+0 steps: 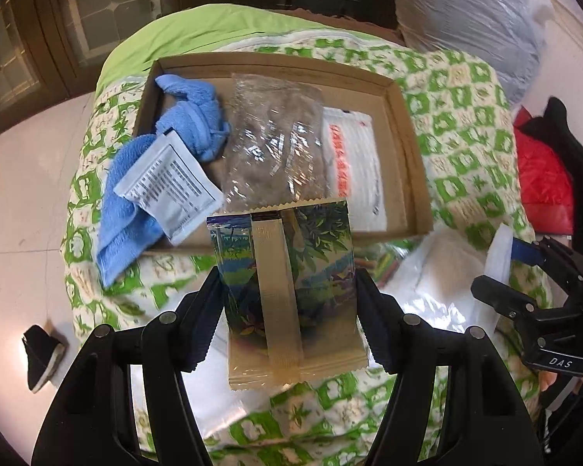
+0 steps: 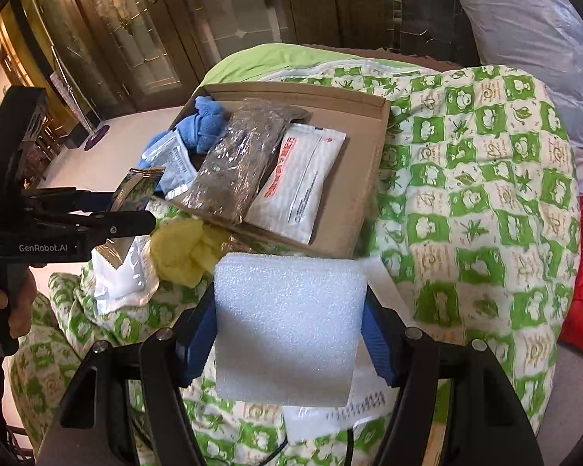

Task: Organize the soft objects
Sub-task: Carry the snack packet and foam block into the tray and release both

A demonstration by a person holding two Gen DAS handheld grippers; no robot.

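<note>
Between the pads of the left gripper (image 1: 289, 303) stands a foil packet (image 1: 287, 272) printed with leaves, clamped by its two side edges and held above the near rim of the cardboard box (image 1: 406, 124). Just to its right, the right gripper (image 2: 289, 334) is clenched on a white foam block (image 2: 289, 326), its blue pads pressing the block's sides, near the same rim. Inside the box lie a blue towel (image 1: 192, 116) that spills over the left wall, a small white sachet (image 1: 169, 184) on the towel, a clear crinkled bag (image 1: 272, 136) with grey contents, and a white pouch (image 1: 355, 163) with red print. Beside the box, on the green-and-white quilt (image 2: 474, 178) of the bed, lie a yellow cloth (image 2: 186, 252) and a white plastic bag (image 2: 124, 279). A hand (image 2: 9, 306) grips the left gripper's handle at the picture's edge.
</note>
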